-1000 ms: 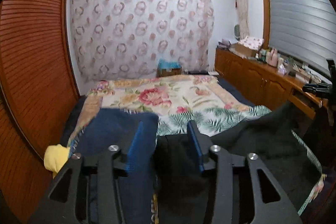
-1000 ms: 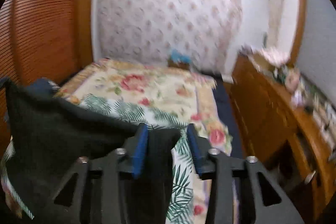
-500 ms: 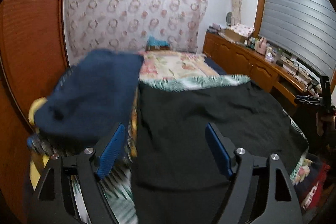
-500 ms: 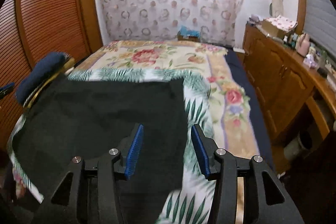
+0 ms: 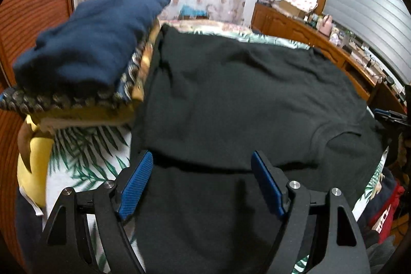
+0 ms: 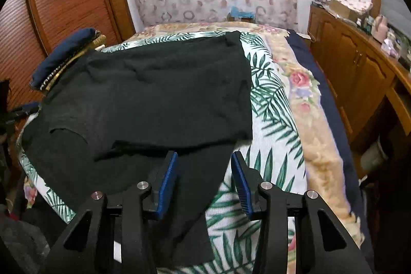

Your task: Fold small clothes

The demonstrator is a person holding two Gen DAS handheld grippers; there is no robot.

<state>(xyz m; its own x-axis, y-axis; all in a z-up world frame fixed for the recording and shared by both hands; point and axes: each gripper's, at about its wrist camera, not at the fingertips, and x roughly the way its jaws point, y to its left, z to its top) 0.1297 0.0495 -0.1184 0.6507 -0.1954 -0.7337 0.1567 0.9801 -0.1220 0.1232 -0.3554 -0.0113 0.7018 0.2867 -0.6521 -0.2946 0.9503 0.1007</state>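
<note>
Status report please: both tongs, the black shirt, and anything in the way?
Left tongs open, just widened, over black shirt. Right tongs open, sleeve between, not pinched. Shirt spread on bed. Folded stack touches its left edge.

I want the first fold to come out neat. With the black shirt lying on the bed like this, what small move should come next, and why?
Probably close the right gripper on the near sleeve of the black shirt, ready to fold it inward. The shirt lies spread flat on the bedspread, that sleeve lies loose between open jaws, and nothing is gripped.
</note>
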